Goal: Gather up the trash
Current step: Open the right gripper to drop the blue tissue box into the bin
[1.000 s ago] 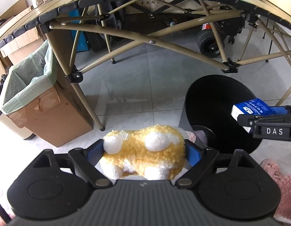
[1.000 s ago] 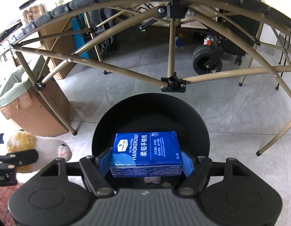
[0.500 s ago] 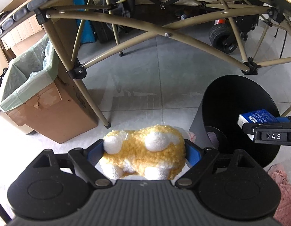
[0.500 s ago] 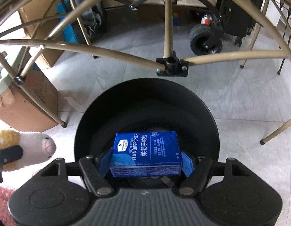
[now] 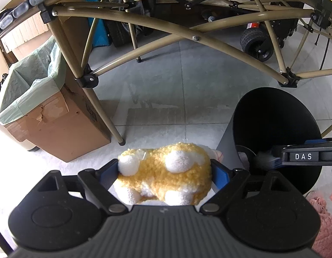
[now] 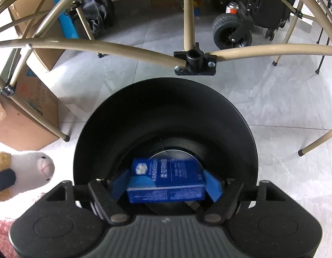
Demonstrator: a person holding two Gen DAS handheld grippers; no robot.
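Loosened from the right hand-held gripper (image 6: 166, 185), whose jaws just spread, the blue tissue pack (image 6: 166, 180) tilts over the black bin (image 6: 166, 111).

The blue tissue pack (image 6: 166, 180) is motion-blurred, its print unreadable. The black bin's (image 6: 166, 111) bottom is lost in darkness. The plush toy (image 6: 24, 172) is cut off by the picture's left edge.

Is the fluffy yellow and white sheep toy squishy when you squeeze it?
Probably: the fluffy yellow and white sheep toy bulges around the left gripper's pads. Its woolly pile likely resists slipping. It looks light, as plush usually is.
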